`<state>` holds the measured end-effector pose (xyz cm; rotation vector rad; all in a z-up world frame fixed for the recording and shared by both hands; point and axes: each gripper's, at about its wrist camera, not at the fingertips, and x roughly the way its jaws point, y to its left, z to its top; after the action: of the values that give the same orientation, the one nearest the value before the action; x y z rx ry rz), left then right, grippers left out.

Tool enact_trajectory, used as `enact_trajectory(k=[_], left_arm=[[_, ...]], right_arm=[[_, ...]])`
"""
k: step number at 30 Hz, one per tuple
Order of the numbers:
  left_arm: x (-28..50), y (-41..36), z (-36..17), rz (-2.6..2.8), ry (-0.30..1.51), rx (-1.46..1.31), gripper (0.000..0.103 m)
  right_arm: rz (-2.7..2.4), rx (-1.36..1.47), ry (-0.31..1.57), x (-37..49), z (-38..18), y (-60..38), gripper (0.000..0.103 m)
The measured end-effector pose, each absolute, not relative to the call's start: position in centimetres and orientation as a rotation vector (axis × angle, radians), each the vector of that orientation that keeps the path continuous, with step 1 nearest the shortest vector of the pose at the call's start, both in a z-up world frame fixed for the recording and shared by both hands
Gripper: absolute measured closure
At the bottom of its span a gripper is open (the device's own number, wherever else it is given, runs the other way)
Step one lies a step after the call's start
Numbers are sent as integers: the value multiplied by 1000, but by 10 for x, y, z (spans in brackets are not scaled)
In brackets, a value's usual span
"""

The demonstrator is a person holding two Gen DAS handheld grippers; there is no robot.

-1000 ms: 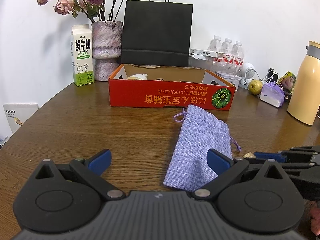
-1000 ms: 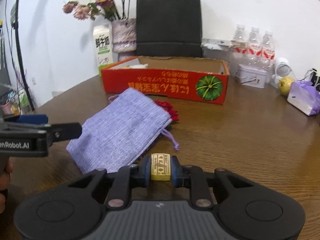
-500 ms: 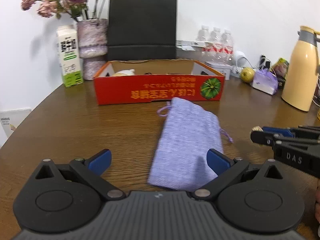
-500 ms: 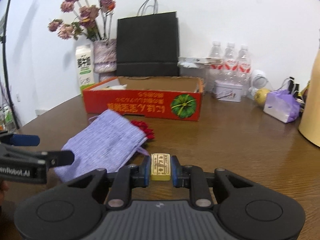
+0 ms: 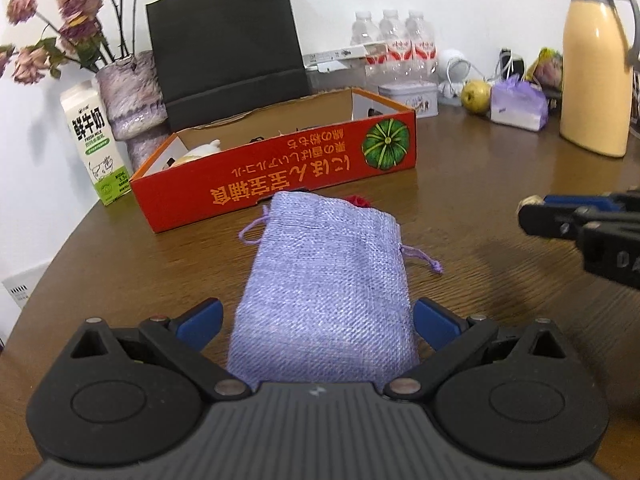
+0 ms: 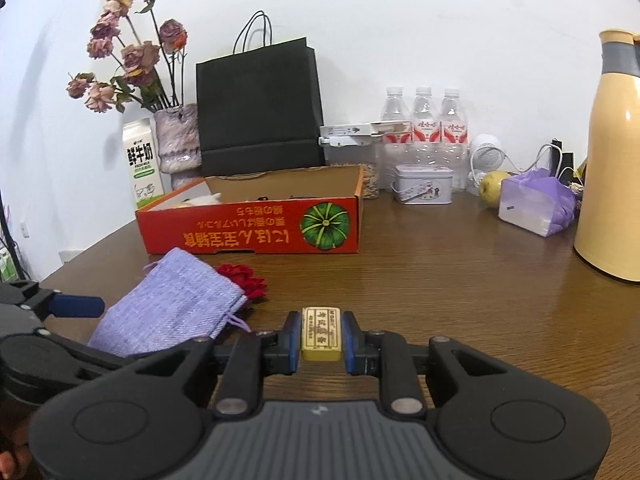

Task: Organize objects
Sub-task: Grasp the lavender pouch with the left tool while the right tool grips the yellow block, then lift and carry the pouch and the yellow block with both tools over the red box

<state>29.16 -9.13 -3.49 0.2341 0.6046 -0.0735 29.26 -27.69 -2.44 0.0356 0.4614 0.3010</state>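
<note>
A lilac cloth pouch lies flat on the wooden table, its near end between the open jaws of my left gripper. It also shows in the right wrist view, with a red fabric flower at its mouth. My right gripper is shut on a small gold bar-shaped block and holds it above the table, right of the pouch. The right gripper shows at the right edge of the left wrist view. An open red cardboard box stands behind the pouch.
Behind the box stand a black paper bag, a vase of dried roses and a milk carton. Water bottles, a tin, a pear, a lilac packet and a yellow thermos are at the right.
My left gripper has shifted right so the pouch now lies between its open jaws. My right gripper has lifted and drawn back to the right with the gold block in it.
</note>
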Motion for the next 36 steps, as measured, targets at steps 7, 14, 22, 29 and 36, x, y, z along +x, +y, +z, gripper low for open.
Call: enact_trajectory(k=[7, 14, 22, 29, 36], left_arm=[[296, -99, -43, -48, 593, 267, 1], [292, -91, -40, -54, 577, 227, 25], [283, -79, -34, -63, 556, 175, 52], [273, -68, -27, -56, 531, 126, 57], [263, -55, -20, -41, 503, 74, 69]], right_arm=[[325, 19, 461, 289, -25, -273, 83], [327, 13, 468, 290, -27, -272, 83], [317, 5, 485, 292, -30, -271, 83], [307, 3, 497, 295, -33, -270, 83], [308, 13, 501, 297, -33, -271, 83]])
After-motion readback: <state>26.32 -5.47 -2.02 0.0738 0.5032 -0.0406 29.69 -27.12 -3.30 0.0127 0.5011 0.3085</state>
